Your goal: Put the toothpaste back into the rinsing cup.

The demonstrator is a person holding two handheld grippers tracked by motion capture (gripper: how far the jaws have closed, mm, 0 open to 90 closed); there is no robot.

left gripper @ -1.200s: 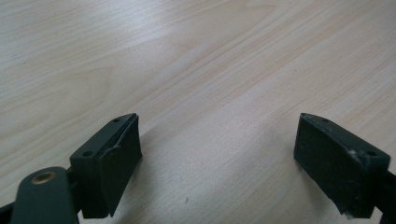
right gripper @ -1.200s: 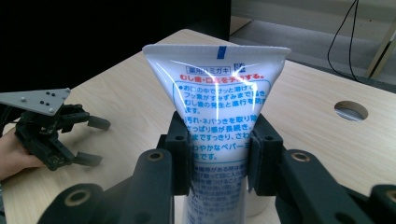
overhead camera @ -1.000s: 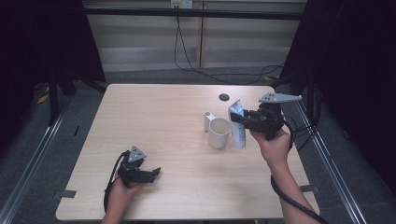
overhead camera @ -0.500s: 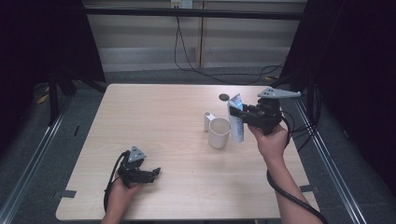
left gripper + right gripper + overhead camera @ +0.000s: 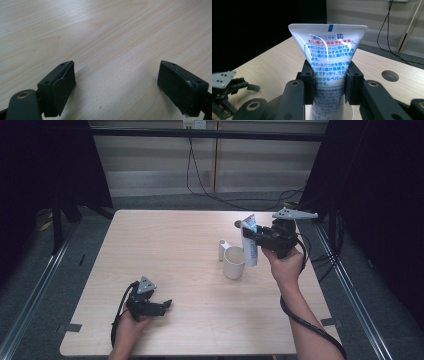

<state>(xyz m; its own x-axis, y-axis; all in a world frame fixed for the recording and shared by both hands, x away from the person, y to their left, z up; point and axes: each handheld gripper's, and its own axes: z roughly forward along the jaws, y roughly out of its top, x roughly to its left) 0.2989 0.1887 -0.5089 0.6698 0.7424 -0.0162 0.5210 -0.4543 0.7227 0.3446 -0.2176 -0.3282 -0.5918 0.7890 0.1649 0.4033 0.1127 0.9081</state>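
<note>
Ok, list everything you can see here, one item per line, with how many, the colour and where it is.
Toothpaste tube: one, white with blue and red print, upright in the right claw, crimped end up, above the mug.
Mug: one, cream white, right half of the table, under the tube.
Small white upright item: one, just behind and left of the mug; too small to identify.
Round hole: one, dark, in the tabletop near the far right edge.
Table: one, light wood.
Cables: black, on the floor beyond the table.
Right claw: black, shut on the tube.
Left claw: black, open, low over the near left tabletop.
</note>
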